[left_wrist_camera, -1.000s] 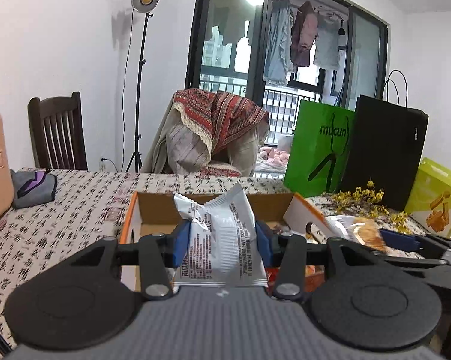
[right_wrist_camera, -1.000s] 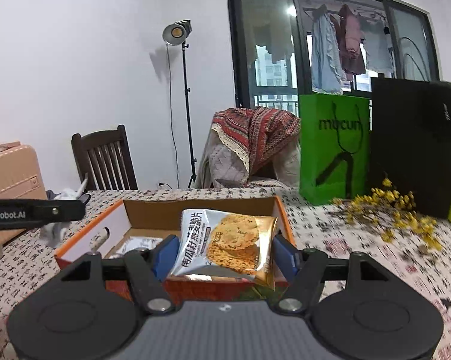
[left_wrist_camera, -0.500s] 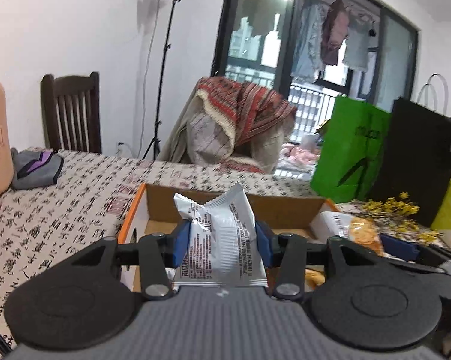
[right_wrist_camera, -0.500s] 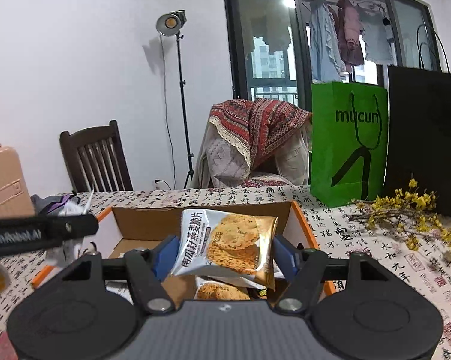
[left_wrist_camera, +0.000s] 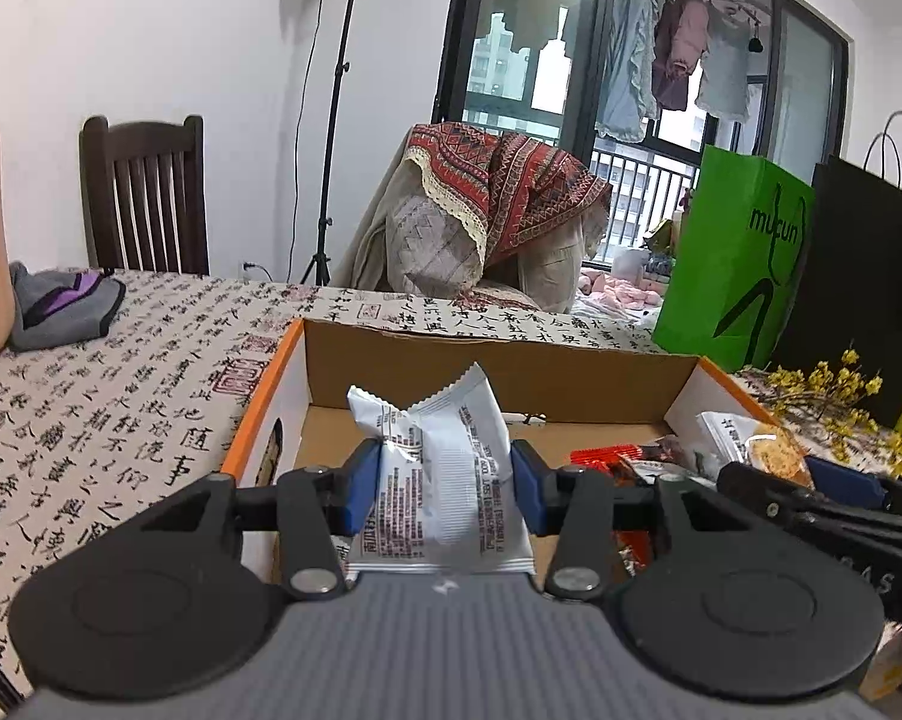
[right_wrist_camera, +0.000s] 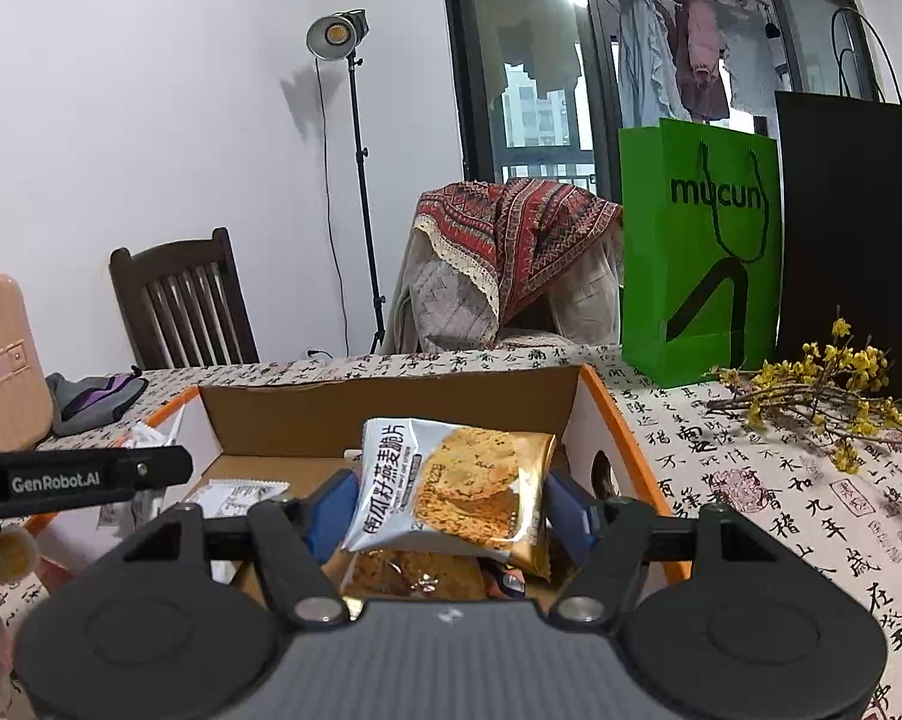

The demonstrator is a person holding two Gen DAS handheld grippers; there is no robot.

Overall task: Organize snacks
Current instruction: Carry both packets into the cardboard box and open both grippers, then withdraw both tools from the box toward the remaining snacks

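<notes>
Left wrist view: your left gripper (left_wrist_camera: 444,495) stays clamped on the white foil snack packet (left_wrist_camera: 444,480), your right gripper (right_wrist_camera: 444,510) on the gold oat-crisp packet (right_wrist_camera: 457,492); both have descended over the orange-edged cardboard box (right_wrist_camera: 601,414), ready for release.

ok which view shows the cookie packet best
The right wrist view: the cookie packet sits centred between that hand-held gripper's pads, front and print facing the camera. The left wrist view catches only a corner of it at the right, behind the gripper.
</notes>
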